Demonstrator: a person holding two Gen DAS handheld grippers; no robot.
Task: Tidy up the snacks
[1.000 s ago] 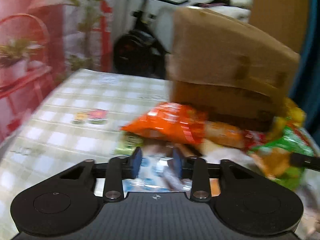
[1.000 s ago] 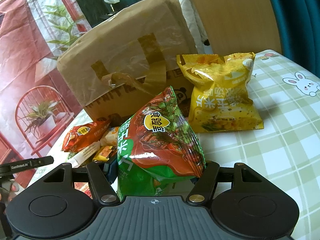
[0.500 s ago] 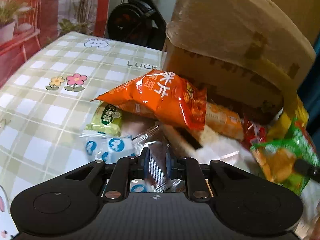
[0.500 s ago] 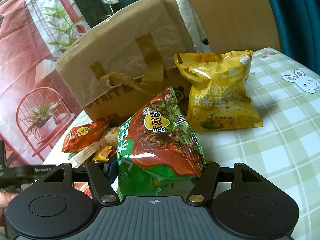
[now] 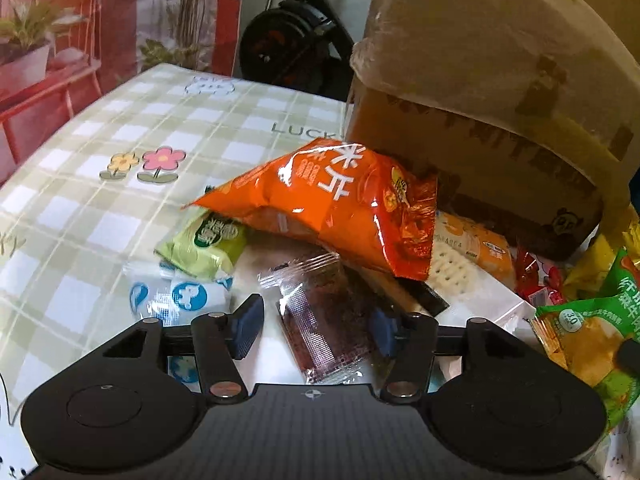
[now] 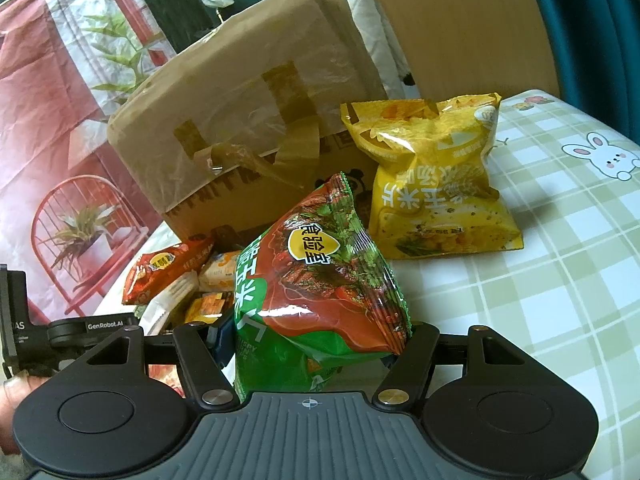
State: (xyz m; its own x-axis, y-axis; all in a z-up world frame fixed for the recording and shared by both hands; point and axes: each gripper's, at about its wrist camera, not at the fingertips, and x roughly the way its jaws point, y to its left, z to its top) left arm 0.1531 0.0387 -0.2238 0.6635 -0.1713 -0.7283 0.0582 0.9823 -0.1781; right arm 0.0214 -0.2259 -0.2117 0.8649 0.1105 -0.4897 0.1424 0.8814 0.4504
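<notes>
My left gripper hangs low over a pile of snacks, its jaws opening. A clear packet with dark filling lies loose between the blue pads, which do not press on it. Just beyond it an orange chip bag leans on a small green packet and blue-and-white packets. My right gripper is shut on a puffy green-and-red snack bag, held upright off the table. A yellow snack bag stands behind it.
A taped cardboard box rises right behind the pile and fills the back of both views. The checked tablecloth is bare to the left. In the right wrist view the left gripper's body and a hand sit at the left edge.
My left gripper came down and forward over the pile, shut on the clear dark packet, then opened and let it go. The right gripper and its green bag have not moved.
</notes>
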